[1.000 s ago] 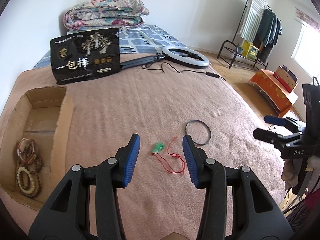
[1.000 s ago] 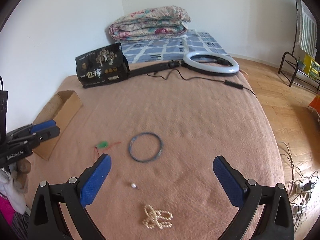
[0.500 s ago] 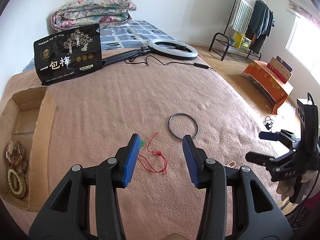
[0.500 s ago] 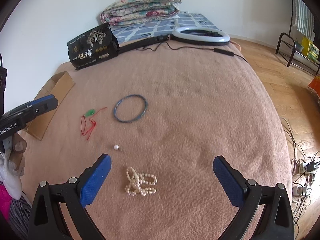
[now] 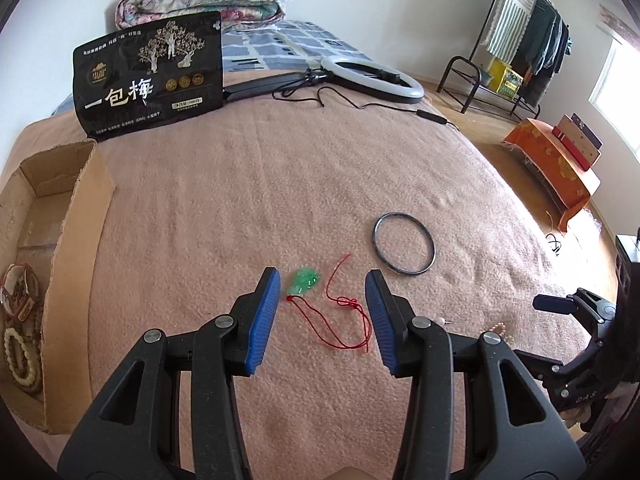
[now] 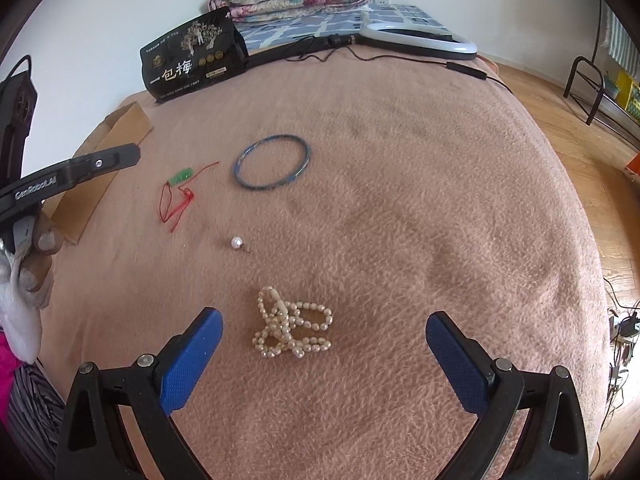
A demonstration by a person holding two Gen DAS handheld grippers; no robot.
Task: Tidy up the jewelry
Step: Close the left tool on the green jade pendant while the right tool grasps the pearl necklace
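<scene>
The right gripper has closed in on the knotted pearl-bead strand, jaws wide, empty. The left gripper, half-open and empty, straddles the red cord with green pendant on the fuzzy pink blanket.

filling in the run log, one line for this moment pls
left gripper open over green pendant on red cord | right gripper open over pearl strand | bangle, loose pearl on blanket
</scene>
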